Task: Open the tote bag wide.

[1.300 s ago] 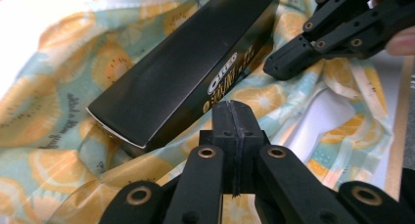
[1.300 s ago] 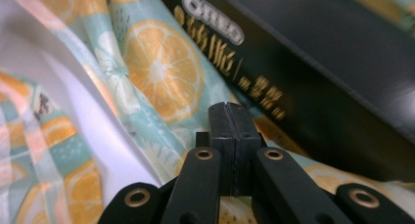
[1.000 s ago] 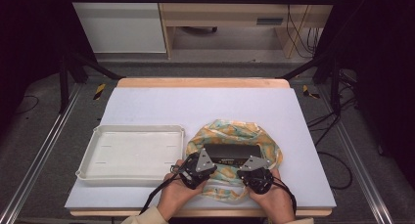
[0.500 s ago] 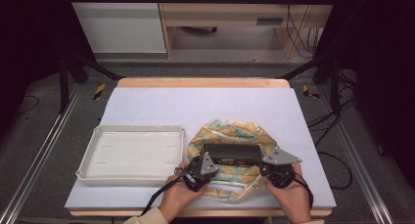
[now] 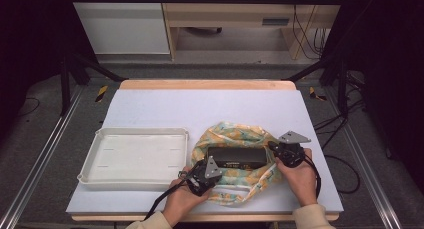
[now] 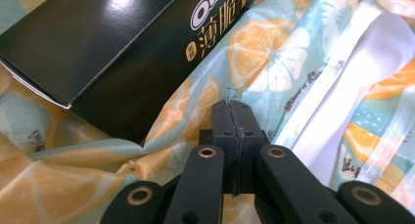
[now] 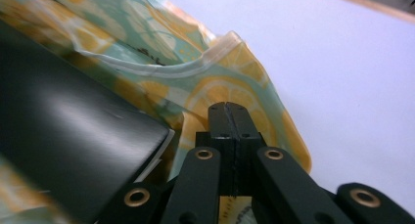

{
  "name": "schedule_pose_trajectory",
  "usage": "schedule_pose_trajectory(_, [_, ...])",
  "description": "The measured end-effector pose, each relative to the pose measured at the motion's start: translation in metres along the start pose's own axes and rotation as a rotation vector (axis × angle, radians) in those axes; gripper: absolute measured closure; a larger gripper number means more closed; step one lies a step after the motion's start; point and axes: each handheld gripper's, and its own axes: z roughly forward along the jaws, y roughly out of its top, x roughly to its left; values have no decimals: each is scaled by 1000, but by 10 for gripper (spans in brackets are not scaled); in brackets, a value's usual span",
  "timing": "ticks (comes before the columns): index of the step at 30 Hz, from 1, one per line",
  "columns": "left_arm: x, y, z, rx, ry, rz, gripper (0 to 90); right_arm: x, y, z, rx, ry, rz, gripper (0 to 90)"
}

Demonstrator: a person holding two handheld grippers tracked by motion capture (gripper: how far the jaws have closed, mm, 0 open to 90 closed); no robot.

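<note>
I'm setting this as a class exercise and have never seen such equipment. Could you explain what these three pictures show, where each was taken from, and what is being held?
A person sits at a white table, holding a hand tool with two black jaws in each hand: the left gripper and the right gripper. One picture looks down from above; the other two come from cameras riding on each gripper. On the table lie an empty white tray and a lemon-patterned bag with a black biscuit box on it. Both grippers' jaws are shut and seem to pinch the bag's edges.
</note>
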Motion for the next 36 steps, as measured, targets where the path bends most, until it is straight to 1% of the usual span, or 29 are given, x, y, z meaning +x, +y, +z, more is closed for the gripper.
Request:
schedule_pose_trajectory(1, [0, 0, 0, -2, 2, 0, 900, -1, -1, 4, 10, 11, 23, 900])
schedule_pose_trajectory(4, [0, 0, 0, -1, 3, 3, 900, -5, -5, 14, 56, 33, 30, 900])
schedule_pose_trajectory(6, [0, 0, 0, 2, 4, 6, 900, -6, -8, 19, 77, 32, 35, 900])
schedule_pose_trajectory(9, [0, 0, -1, 5, 4, 8, 900, -9, -11, 21, 94, 25, 42, 900])
schedule_pose_trajectory(10, [0, 0, 0, 3, 5, 7, 900, -9, -12, 21, 99, 23, 51, 900])
schedule_pose_trajectory(11, [0, 0, -1, 6, 4, 8, 900, -10, -13, 21, 101, 13, 46, 900])
schedule_pose_trajectory(14, [0, -1, -1, 4, 5, 9, 900, -12, -15, 20, 94, 5, 52, 900])
schedule_pose_trajectory(19, [0, -1, -1, 6, 6, 12, 900, -9, -16, 20, 92, -14, 42, 900])
schedule_pose_trajectory(21, [0, -1, -1, 6, 6, 13, 900, -9, -17, 19, 84, -15, 51, 900])
schedule_pose_trajectory(23, [0, -1, -1, 6, 3, 10, 900, -10, -18, 17, 62, -21, 60, 900])
schedule_pose_trajectory(25, [1, 0, -3, -2, -1, 7, 900, -10, -16, 8, 13, -33, 67, 900])
schedule_pose_trajectory(27, [2, 1, -8, -20, -12, 3, 900, -7, -13, -6, -36, -43, 77, 900])
schedule_pose_trajectory(29, [2, 2, -14, -40, -18, -3, 900, -3, -11, -20, -72, -50, 66, 900])
schedule_pose_trajectory(32, [4, 6, -27, -82, -25, -19, 900, 8, -11, -48, -132, -59, 44, 900])
schedule_pose_trajectory(33, [5, 8, -34, -97, -30, -19, 900, 12, -11, -54, -143, -59, 39, 900])
schedule_pose_trajectory(34, [5, 9, -38, -107, -31, -20, 900, 19, -13, -62, -156, -50, 28, 900])
schedule_pose_trajectory(36, [10, 15, -51, -140, -44, -14, 900, 29, -16, -71, -164, -35, 3, 900])
